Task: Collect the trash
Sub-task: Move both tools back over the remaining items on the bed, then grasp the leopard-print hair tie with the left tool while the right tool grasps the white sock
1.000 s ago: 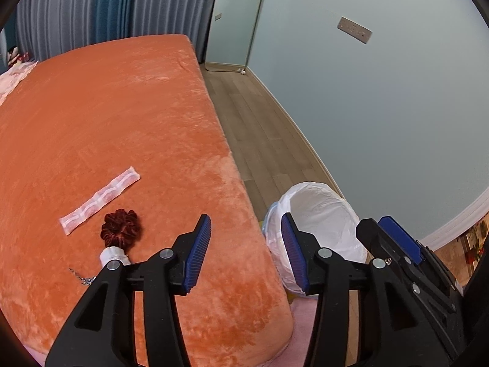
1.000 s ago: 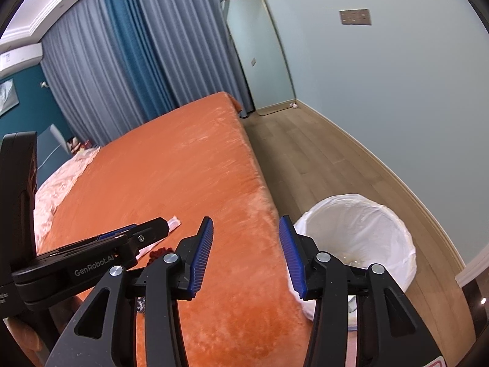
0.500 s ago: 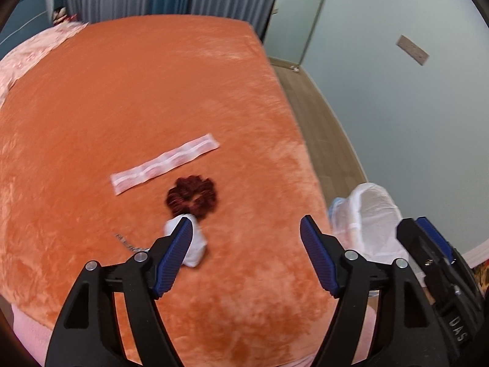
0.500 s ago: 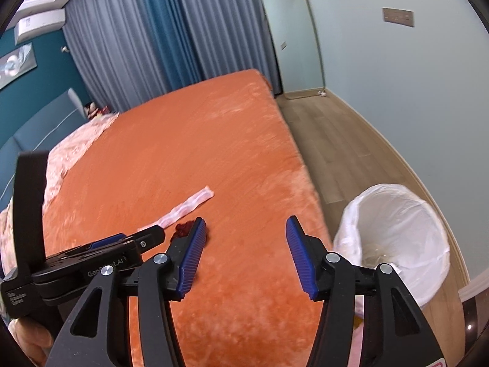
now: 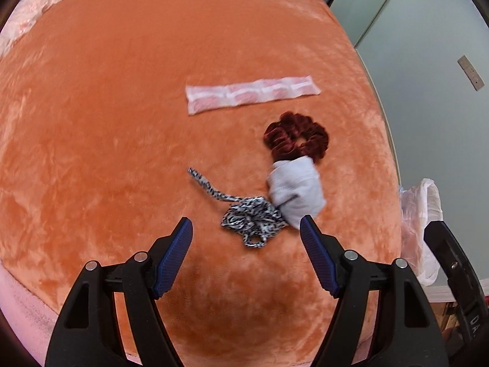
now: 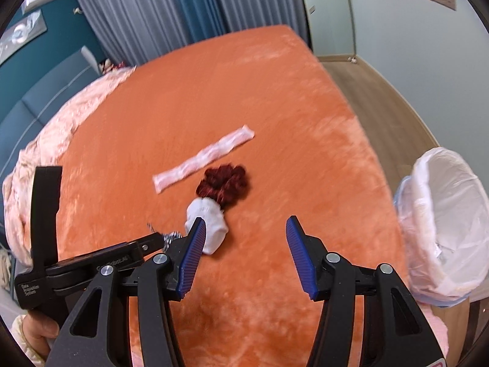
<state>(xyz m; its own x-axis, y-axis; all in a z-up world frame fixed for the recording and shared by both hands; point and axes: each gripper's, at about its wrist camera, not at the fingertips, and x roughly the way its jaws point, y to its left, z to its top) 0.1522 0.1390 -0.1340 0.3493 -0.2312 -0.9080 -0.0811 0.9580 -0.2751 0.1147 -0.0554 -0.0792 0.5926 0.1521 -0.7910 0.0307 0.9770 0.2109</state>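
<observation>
Nothing looks collected yet. Centre frame on the orange bed [image 5: 107, 122] lie a pink wrapper strip [image 5: 252, 93], scrunchie [image 5: 295, 137], white sock [image 5: 295, 190] and patterned tie [image 5: 251, 220]. Both hand-held grippers, left [image 5: 246, 255] and right [image 6: 243, 255], have jaws apart, empty. The lined bin [image 6: 444, 223] waits lower right.

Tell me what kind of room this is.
Most likely a bedroom: a bed under an orange plush blanket, long curtains behind it, and a lined trash bin on the wood floor beside it.

Sock [image 5: 296, 191] between scrunchie [image 5: 295, 138] and hairband [image 5: 250, 218]
</observation>
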